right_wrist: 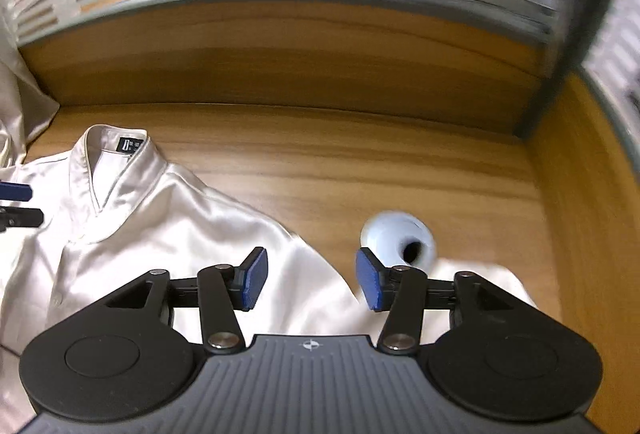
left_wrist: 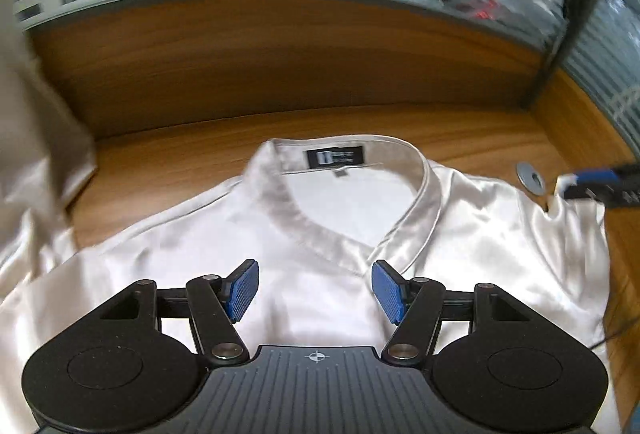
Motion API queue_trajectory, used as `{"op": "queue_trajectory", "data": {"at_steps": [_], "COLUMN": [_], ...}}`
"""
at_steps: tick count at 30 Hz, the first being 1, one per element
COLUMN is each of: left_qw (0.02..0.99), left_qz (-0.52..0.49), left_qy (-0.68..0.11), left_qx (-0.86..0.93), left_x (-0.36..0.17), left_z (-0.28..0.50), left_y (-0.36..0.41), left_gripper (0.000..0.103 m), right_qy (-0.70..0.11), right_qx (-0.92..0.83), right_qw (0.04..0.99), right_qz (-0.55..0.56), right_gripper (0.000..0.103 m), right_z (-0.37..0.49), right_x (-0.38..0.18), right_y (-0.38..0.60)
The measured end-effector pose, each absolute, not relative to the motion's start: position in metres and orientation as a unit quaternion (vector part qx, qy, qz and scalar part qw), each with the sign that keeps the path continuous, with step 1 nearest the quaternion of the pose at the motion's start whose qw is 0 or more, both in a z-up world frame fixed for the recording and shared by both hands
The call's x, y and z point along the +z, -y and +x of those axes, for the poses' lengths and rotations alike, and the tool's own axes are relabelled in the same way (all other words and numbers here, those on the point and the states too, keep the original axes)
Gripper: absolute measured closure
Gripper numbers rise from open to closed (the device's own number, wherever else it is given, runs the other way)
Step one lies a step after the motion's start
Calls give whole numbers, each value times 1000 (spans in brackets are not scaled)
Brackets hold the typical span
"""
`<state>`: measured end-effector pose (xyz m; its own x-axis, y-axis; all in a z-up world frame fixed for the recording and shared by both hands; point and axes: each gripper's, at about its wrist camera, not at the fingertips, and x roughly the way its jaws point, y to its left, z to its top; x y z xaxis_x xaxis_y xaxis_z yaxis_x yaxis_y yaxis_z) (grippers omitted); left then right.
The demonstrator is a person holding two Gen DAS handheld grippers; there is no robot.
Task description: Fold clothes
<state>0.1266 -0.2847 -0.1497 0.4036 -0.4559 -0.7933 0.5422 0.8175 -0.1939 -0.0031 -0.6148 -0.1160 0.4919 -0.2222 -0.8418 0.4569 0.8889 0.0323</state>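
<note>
Cloth at left: a second satin piece (left_wrist: 36, 138) hangs at the desk's left edge, blurred.
Shirt (left_wrist: 320, 234): lies front up and spread on the desk (left_wrist: 280, 122), collar toward the back wall.
Left gripper (left_wrist: 315, 290): jaws apart, empty — hovering over the chest just below the collar.
Right gripper (right_wrist: 311, 284): jaws apart, empty, above the shirt's right shoulder edge.
Grommet (right_wrist: 398, 240): just past that edge — keep the cloth off the hole.
Doing it well: my judgement — pinch seams, not slippery mid-panel.

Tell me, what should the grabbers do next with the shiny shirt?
Probably lower the right gripper and pinch the shirt at its shoulder edge. The shirt lies flat and unfolded on the desk, and both grippers are open, holding nothing.
</note>
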Motion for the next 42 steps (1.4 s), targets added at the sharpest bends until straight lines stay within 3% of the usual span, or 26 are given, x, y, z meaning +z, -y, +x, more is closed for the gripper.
{"op": "queue_trajectory", "data": {"at_steps": [4,11,15,21,23,24,25,37,42], "left_qw": [843,846,843,839,839,839,839,816,788], "left_qz": [24,-5,-5,9,11,12,13,42,72], "left_qy": [-461,-474,-481,-482,-480,-479,-477,-462,-461], "left_qx": [-276,-245,-242,-252,-256,-259,-262,-345,-403], "left_x": [-136,-127,-126,-122,-120,-119,-118,-120,-133], "left_z": [113,81,66,51,48,47,46,51,66], "left_y": [261,234,233,242,245,247,249,326,395], "left_gripper": [37,36,36,36,36,36,36,38,49], "right_qy": [-468,-460,-442,-434,-431,-430,-428,-447,-466], "right_qx": [-237,-316,-339,-337,-337,-336,-336,-359,-359], "right_qw": [839,794,775,781,783,783,784,791,785], "right_qz": [148,240,297,297,298,298,298,212,197], "right_gripper": [45,44,44,48,58,84,98,99,99], "right_z": [-61,-152,-176,-173,-172,-172,-172,-232,-270], "right_x": [-101,-126,-151,-165,-170,-172,-174,-111,-85], "right_y": [618,630,639,641,641,641,642,596,569]}}
